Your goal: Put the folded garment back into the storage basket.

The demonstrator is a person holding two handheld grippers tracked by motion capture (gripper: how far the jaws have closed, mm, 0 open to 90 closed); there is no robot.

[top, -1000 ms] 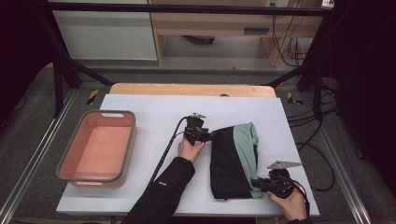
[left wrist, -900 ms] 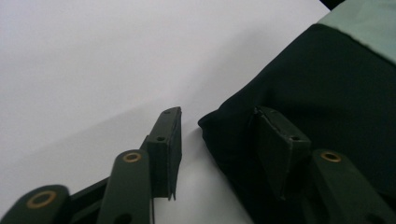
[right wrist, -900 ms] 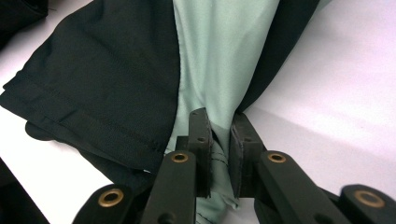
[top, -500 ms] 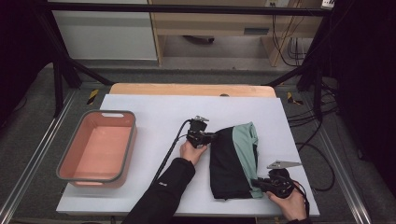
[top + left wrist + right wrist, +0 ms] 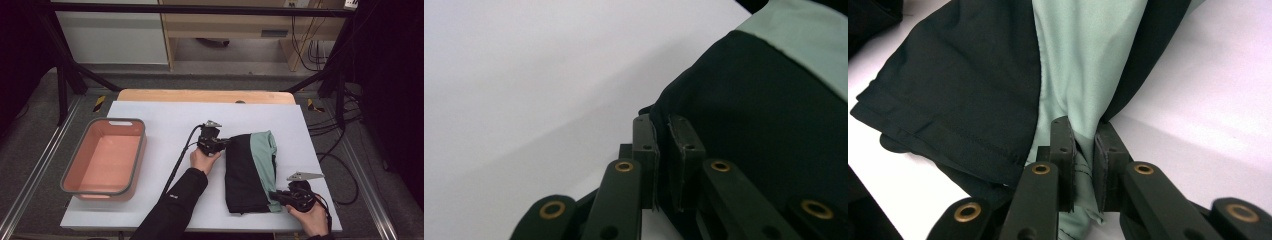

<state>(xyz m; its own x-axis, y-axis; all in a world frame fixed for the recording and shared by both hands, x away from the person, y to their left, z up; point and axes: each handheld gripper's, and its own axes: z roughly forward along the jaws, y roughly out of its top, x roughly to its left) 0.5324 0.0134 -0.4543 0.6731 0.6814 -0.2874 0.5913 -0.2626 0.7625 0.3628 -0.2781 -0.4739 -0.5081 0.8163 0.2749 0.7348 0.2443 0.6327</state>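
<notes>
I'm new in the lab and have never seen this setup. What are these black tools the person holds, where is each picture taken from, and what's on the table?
A person works at a table with a two-jawed clamp in each hand, called a hand-held gripper. The wide picture comes from a fixed camera above, looking down on the white table top. The two close-ups come from small cameras riding on each tool, looking along its black jaws.

On the table lie a pink tub at the left and a folded black and mint-green garment at the right.

The left hand-held gripper has just been closing and now pinches the garment's black far corner, as its own close-up shows. The right hand-held gripper is clamped on the garment's near edge, with green fabric bunched between its jaws.
</notes>
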